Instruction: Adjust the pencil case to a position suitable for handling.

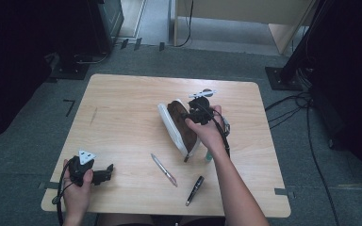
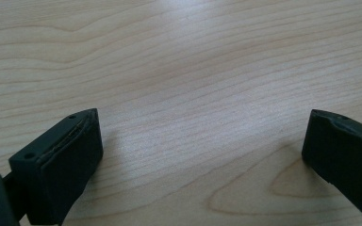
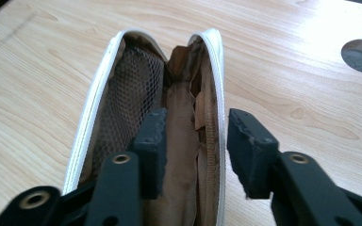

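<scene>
left hand-held gripper (image 1: 107, 172) rests at the near left corner of the worktop (image 1: 122, 117), jaws spread wide, nothing between them; bare wood grain under it in the left gripper view. two pens lie near the front edge: a silver-pink pen (image 1: 164, 170) and a black pen (image 1: 194, 190), apart from each other. farther in, the pencil case (image 3: 122, 84), white-edged with a brown lining, sits mid-worktop, unzipped and gaping. right hand-held gripper (image 3: 195, 150) straddles the case's right rim: one jaw inside over the lining, the other outside, parted, not pinching the rim as far as we can tell. a teal thing by the right wrist is too hidden to name. we judge the step is holding the mouth open; keep the inner jaw off the mesh pocket and grip the rim only.
</scene>
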A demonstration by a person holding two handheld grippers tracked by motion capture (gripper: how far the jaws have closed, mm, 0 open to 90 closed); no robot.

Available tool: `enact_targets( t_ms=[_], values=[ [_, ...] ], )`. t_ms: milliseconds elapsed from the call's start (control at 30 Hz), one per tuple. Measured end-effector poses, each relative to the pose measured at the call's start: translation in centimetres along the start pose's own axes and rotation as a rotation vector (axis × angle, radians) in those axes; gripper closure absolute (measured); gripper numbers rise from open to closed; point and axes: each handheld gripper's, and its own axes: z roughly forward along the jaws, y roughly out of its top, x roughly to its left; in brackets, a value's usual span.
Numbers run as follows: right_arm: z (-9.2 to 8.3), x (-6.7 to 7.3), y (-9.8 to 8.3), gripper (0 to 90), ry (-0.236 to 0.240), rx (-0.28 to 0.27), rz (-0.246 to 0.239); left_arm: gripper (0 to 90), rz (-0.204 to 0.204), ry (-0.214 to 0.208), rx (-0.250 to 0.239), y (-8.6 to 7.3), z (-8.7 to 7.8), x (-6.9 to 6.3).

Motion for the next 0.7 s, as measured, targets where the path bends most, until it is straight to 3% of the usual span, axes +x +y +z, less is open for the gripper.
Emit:
enact_targets(
  t_ms=[233, 700],
  values=[
    [-1.0, -0.4, -0.2, 50.7, 0.009, -0.014, -0.005, 0.0, 0.000, 0.000, 0.000, 0.0, 0.0, 0.0],
    [-5.8, -0.9, -1.2, 35.0, 0.000, -0.116, -0.006, 0.0, 0.004, -0.002, -0.001, 0.0, 0.0, 0.0]
  ],
)
